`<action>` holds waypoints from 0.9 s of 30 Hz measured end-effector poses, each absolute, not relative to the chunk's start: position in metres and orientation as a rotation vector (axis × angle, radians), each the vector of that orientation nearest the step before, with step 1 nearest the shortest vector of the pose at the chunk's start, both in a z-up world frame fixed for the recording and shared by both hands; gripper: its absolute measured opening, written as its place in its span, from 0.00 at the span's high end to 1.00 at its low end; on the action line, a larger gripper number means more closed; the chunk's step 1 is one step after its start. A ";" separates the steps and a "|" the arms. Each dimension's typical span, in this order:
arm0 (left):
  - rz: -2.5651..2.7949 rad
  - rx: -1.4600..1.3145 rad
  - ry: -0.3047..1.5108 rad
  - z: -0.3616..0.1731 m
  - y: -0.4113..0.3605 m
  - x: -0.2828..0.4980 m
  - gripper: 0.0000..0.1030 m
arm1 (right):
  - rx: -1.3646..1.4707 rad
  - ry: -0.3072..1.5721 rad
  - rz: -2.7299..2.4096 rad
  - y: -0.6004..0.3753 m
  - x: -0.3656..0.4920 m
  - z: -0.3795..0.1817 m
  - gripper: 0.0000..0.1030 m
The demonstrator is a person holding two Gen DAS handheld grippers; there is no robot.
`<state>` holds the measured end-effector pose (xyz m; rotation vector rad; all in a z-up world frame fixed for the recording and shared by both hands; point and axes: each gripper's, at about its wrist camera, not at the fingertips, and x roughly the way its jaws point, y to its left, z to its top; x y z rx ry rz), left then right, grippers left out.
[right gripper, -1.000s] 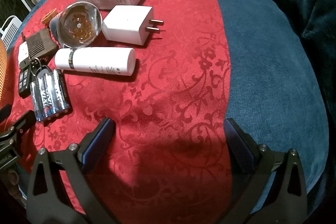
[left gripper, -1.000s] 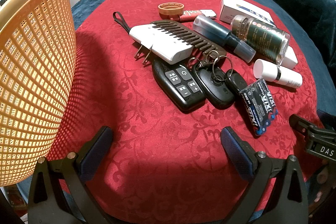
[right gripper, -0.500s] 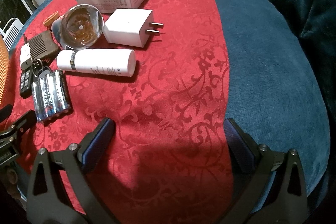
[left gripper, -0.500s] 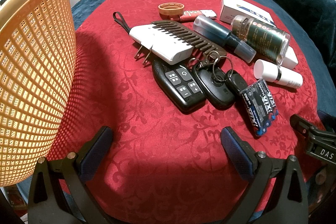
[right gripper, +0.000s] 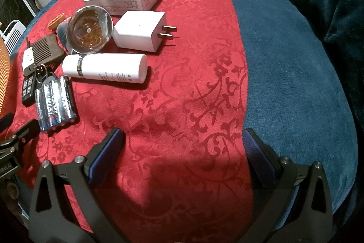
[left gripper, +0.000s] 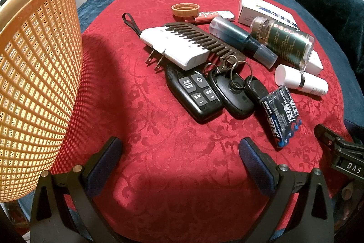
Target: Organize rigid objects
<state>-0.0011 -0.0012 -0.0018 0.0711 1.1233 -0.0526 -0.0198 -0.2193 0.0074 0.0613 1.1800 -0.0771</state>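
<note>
Small objects lie on a red cloth (left gripper: 159, 140): a white plug adapter (left gripper: 175, 50) under a brown comb (left gripper: 204, 42), a black remote (left gripper: 195, 92), key fobs (left gripper: 234, 95), a battery pack (left gripper: 281, 113), a white tube (left gripper: 300, 81), a dark jar (left gripper: 284, 42) and a white box (left gripper: 261, 10). My left gripper (left gripper: 179, 156) is open and empty, short of the remote. My right gripper (right gripper: 182, 152) is open and empty over bare cloth, near the white tube (right gripper: 104, 68), battery pack (right gripper: 55, 103) and white charger (right gripper: 141, 32).
An orange mesh basket (left gripper: 34, 74) stands close at the left. A blue bottle (left gripper: 241, 40), an orange lid (left gripper: 185, 11) and a red tube (left gripper: 211, 15) lie behind. The cloth lies on a dark blue blanket (right gripper: 295, 60), bunched at the right.
The right gripper has drawn slightly nearer the objects. The left view is almost unchanged.
</note>
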 end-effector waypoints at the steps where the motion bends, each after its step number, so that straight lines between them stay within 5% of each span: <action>1: -0.053 0.071 1.123 -0.002 -0.001 -0.001 0.00 | 0.061 1.180 -0.077 -0.219 -0.020 0.007 0.00; 27: -0.041 0.067 1.111 -0.003 0.003 -0.006 0.00 | 0.046 1.188 -0.060 -0.215 -0.025 0.004 0.00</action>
